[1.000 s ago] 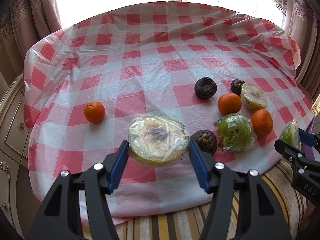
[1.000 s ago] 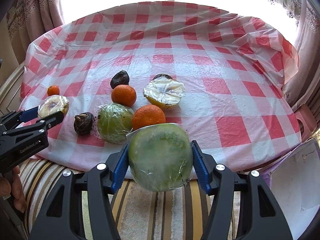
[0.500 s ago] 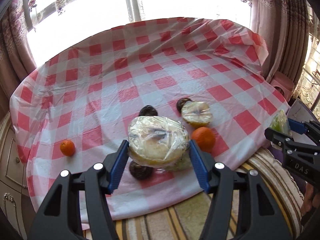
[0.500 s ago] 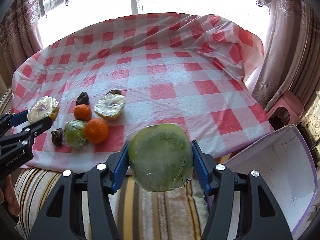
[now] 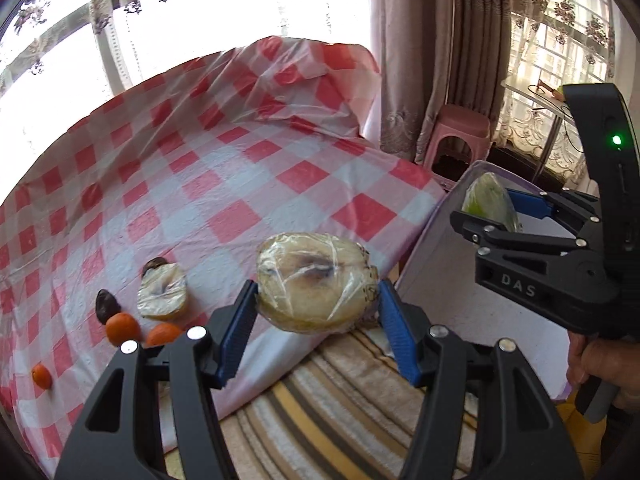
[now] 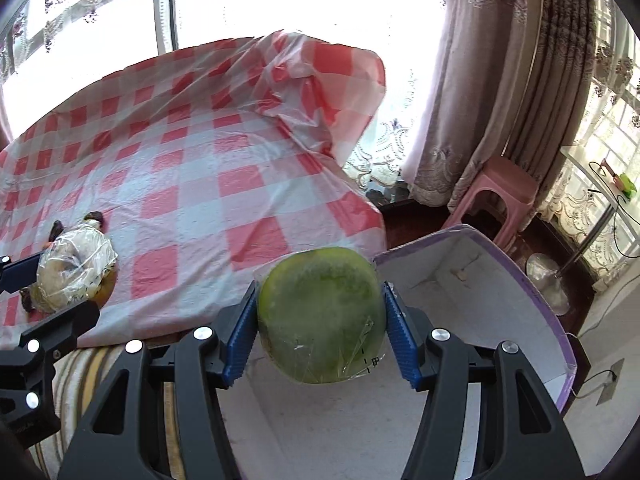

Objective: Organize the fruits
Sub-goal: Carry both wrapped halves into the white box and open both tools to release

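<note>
My left gripper (image 5: 316, 300) is shut on a pale yellow fruit half wrapped in plastic film (image 5: 314, 280), held in the air above the table's near right edge. My right gripper (image 6: 320, 316) is shut on a green wrapped fruit half (image 6: 320, 314), which hangs over the open white box with a purple rim (image 6: 472, 292). In the left wrist view the right gripper (image 5: 500, 210) and its green fruit (image 5: 486, 200) show at the right, over the box (image 5: 436, 280). On the checked cloth (image 5: 224, 184) lie another wrapped half (image 5: 162, 296), oranges (image 5: 122, 328) and dark fruits (image 5: 106, 304).
A pink stool (image 6: 500, 196) stands beyond the box by the curtains (image 6: 480, 80). A striped cushion (image 5: 328, 412) lies under the left gripper. A small orange (image 5: 42, 376) sits apart at the cloth's left edge. A hand (image 5: 600, 368) holds the right gripper's handle.
Both grippers have swung to the right with their wrapped fruits still held. The fruit pile has slid to the left of both views, and the white box has come under the right gripper.
</note>
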### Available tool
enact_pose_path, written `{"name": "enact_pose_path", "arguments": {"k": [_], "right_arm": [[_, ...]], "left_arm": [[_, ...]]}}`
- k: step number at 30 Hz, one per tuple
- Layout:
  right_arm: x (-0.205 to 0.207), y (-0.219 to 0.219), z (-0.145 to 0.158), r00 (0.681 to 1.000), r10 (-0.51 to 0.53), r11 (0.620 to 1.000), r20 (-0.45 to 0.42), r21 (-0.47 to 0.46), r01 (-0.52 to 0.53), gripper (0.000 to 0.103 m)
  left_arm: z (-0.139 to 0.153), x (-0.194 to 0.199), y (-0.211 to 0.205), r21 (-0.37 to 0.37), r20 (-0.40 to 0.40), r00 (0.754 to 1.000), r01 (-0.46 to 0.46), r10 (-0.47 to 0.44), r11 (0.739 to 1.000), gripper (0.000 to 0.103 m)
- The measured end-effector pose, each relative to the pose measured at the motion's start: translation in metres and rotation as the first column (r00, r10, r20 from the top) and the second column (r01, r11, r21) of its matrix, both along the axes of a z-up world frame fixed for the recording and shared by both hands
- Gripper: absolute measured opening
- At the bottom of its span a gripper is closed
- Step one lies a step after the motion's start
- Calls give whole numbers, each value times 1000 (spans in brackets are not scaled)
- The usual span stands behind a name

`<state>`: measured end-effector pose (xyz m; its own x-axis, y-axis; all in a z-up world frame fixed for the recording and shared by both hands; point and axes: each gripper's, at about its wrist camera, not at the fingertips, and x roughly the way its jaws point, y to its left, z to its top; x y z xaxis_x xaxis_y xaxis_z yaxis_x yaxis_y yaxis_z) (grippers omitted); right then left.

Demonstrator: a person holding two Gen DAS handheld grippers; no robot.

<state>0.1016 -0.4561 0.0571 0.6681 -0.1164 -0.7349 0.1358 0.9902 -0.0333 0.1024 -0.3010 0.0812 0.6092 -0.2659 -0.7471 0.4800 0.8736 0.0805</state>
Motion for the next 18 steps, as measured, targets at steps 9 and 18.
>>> {"name": "enact_pose_path", "arguments": {"k": [9, 18], "right_arm": [[4, -69, -37, 987, -130, 991, -90, -51, 126, 58], [23, -100, -85, 960, -164, 986, -226, -76, 151, 58]], "left_arm": [[-38, 3, -83, 4, -114, 981, 156, -154, 988, 61], [-94, 16, -131, 62, -273, 938, 238, -213, 969, 61]]}}
